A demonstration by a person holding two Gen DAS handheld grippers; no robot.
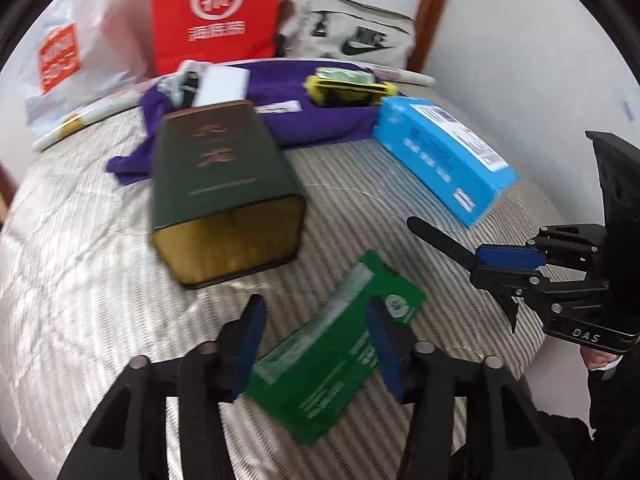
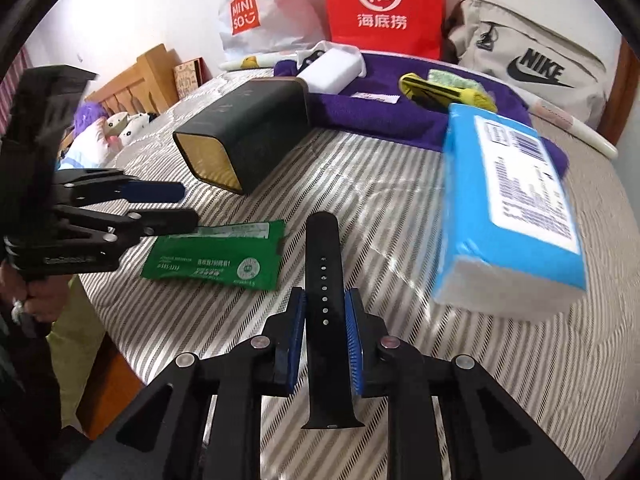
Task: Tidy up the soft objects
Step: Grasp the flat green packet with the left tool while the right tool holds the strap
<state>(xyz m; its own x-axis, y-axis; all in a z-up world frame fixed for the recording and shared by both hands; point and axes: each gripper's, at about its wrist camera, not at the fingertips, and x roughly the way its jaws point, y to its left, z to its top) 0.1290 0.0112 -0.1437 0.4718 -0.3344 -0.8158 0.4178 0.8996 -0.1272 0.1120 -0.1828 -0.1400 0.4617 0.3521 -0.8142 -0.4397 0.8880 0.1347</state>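
Note:
A green foil packet (image 1: 320, 364) lies flat on the striped bedcover (image 1: 80, 280). My left gripper (image 1: 316, 308) stands open over it, with the packet's near part between the blue pads (image 1: 248, 344). From the right wrist view the left gripper (image 2: 188, 204) hovers at the packet's (image 2: 216, 256) left end, nothing clamped. My right gripper (image 2: 325, 296) is shut on a black watch strap (image 2: 324, 248), which pokes forward past the pads. In the left wrist view the right gripper (image 1: 476, 264) holds the strap (image 1: 432, 236) above the bed.
A dark green box (image 1: 224, 184) lies ahead on its side. A blue tissue pack (image 2: 508, 208) sits to the right. A purple towel (image 2: 360, 116) behind carries a white box and a yellow item. A red bag (image 2: 380, 4), a Nike bag (image 2: 536, 60) and plush toys (image 2: 120, 124) stand farther back.

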